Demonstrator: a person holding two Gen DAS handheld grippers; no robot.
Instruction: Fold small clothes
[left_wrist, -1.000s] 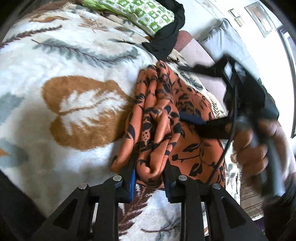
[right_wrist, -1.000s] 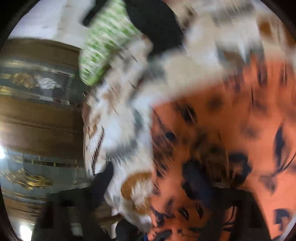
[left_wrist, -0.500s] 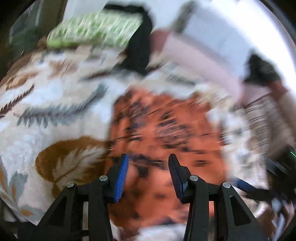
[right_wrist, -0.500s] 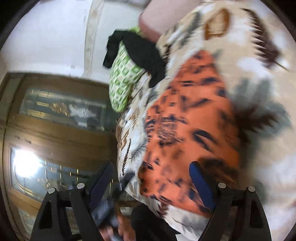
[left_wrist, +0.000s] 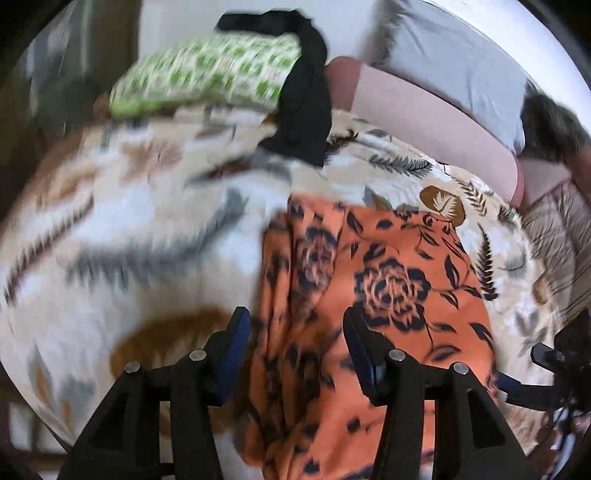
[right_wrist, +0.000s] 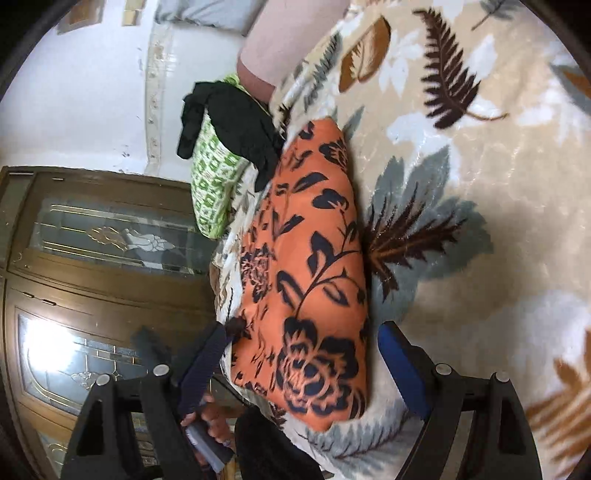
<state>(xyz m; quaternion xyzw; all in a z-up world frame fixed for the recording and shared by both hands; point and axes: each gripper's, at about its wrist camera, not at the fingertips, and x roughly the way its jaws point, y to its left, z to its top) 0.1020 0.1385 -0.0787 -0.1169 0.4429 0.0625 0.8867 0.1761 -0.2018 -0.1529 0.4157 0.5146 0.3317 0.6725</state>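
only right wrist view shows wooden door (right_wrist: 92, 258) beyond orange garment (right_wrist: 314, 277).

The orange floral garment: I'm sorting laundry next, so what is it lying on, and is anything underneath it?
The orange floral garment lies spread on a leaf-patterned blanket, which shows around its edges. Whatever is directly beneath it is covered by the fabric, so other items there cannot be ruled out.

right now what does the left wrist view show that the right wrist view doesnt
Only the left wrist view shows the striped beige cloth at the bed's far right. Only the right wrist view shows the wooden glass-panelled door. Both share the orange floral garment lying on the leaf-print blanket, the green pillow, the black garment, and open tools.
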